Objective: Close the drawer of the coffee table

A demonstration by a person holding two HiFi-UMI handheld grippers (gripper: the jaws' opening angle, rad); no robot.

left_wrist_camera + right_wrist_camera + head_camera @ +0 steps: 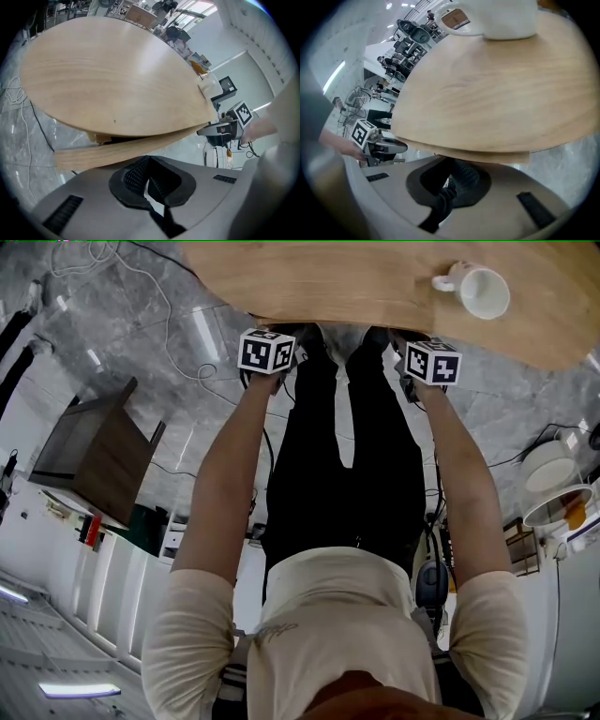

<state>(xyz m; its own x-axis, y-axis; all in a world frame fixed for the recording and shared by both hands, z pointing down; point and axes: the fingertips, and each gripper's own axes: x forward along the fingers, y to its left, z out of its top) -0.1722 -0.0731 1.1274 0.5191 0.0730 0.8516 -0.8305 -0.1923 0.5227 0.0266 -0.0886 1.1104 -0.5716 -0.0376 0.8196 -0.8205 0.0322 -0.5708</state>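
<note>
The coffee table's light wooden oval top [375, 277] fills the upper part of the head view. Just under its near edge shows the curved wooden drawer front [333, 324], seen closer as a pale strip [131, 147] below the top, and again in the right gripper view [487, 155]. My left gripper [267, 341] and right gripper [429, 354] are held side by side against that edge. The left gripper's [146, 171] jaws are shut with nothing between them, tips close to the drawer front. The right gripper [452, 176] is also shut and empty. Whether either touches the drawer is hidden.
A white mug [478, 289] stands on the table top at the far right. A dark brown side table [94, 451] stands on the marble floor to the left, near loose cables [141, 287]. White bowls [553, 470] sit at the right.
</note>
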